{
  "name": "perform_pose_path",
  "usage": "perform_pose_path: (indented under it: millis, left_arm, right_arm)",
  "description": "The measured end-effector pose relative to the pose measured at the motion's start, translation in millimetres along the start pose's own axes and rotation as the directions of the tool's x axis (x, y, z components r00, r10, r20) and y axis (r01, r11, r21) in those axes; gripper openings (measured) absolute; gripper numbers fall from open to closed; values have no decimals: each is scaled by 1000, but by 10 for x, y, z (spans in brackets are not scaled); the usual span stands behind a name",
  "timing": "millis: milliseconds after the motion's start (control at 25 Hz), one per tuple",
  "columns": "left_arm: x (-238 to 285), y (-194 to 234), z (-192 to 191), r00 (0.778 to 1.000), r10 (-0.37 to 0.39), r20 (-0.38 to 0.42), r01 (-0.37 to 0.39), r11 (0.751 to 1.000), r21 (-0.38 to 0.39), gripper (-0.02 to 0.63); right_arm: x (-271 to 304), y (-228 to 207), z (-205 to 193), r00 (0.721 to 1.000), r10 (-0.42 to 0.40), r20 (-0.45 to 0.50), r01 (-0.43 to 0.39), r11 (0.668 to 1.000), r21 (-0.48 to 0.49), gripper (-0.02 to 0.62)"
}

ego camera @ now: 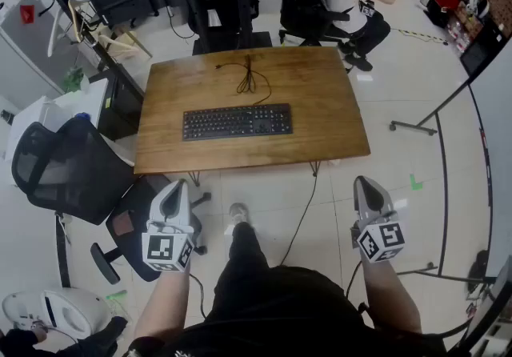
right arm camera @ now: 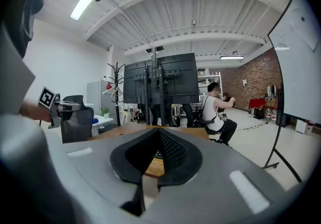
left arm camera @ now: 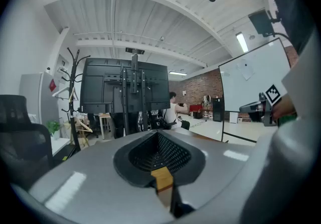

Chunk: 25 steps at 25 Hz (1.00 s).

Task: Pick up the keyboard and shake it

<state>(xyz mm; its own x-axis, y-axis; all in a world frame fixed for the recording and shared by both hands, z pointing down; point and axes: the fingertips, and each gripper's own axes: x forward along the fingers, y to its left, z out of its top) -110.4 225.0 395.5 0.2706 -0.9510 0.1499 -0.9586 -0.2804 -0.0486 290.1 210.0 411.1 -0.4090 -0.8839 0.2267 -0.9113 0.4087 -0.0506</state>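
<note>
The black keyboard is lying in the middle of the wooden table. The left gripper and the right gripper are hanging near the person, off the table, both pressed together and holding nothing.

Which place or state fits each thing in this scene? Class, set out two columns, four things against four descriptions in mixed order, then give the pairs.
Things:
1. keyboard
2. cable
3. left claw
4. office chair

Descriptions:
A. shut and empty, held short of the table
B. lying flat in the middle of the table
C. bundled on the table, beyond the keyboard
D. on the floor by the table's left edge

Pairs: 1-B, 2-C, 3-A, 4-D
</note>
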Motion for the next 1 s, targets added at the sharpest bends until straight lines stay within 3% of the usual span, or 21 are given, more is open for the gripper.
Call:
perform_pose_path:
  millis: [200,360,480,560,680,800,880,1000]
  left_arm:
    - [660,639,-63,999,-16,-34,15,999,-35,0]
    - [1053,1151,-137,999,-23,-38,25,998,52,-2]
    - [1316,1430,-612,987,-41,-154,55,995,83,-2]
    - [1415,1572,-855,977,-55,-207,69,996,62,-2]
    - [1568,1742,-957,976,-72,-208,70,997,-17,0]
    - [1707,1804,-1036,974,-107,-200,84,989,-123,-2]
    - [1806,1782,-1133,968,-135,-210,106,984,-145,-2]
    - [1947,1679,-1259,956,-181,-233,149,978,-149,0]
  right_arm:
    - [860,18,-72,997,16,-79,-14,1000,21,2]
    - [1486,100,-279,986,43,-161,-47,999,-25,2]
    - [1874,120,-405,980,30,-194,-41,998,-55,2]
    - [2068,185,-415,979,28,-201,-40,998,-56,2]
    - [2312,310,-337,980,51,-191,-60,997,-42,2]
    - [2517,344,-387,971,84,-222,-71,995,63,2]
    - [2687,289,-460,962,101,-255,-68,989,134,2]
    - [2969,207,-569,946,127,-299,-96,988,117,2]
